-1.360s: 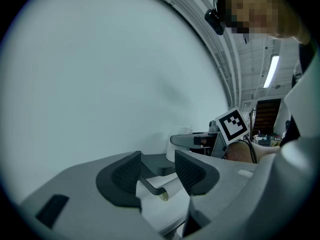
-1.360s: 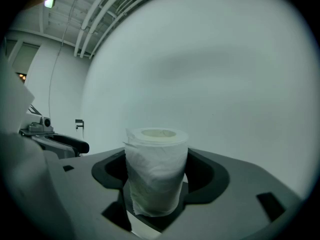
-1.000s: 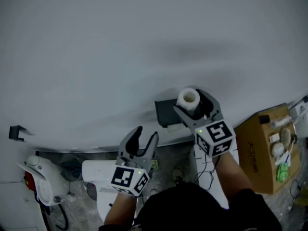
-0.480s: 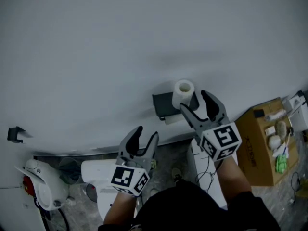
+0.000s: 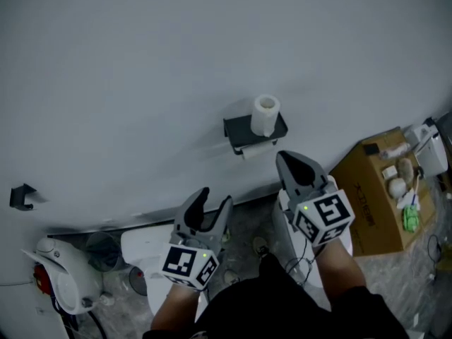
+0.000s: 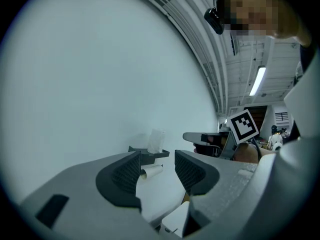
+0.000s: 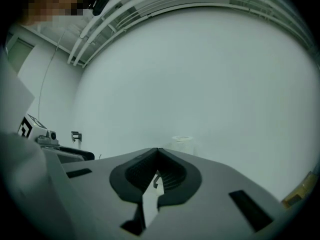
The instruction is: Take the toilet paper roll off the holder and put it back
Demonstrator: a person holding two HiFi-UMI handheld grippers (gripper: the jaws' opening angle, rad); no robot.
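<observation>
Fingers of the right gripper (image 5: pixel 284 158), just closed on nothing; those of the left gripper (image 5: pixel 216 195) apart, empty. Toilet paper roll (image 5: pixel 265 114) stands upright on the holder (image 5: pixel 239 128), ahead of the nearer right fingers, well apart.

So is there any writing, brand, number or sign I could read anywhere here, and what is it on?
Cardboard box: dark print on its side, too blurred to read.
Left marker cube and right marker cube: black-and-white square patterns only, no letters or numbers.
White appliance on the floor: no legible label.
Nothing in any view can be quoted as readable text.
</observation>
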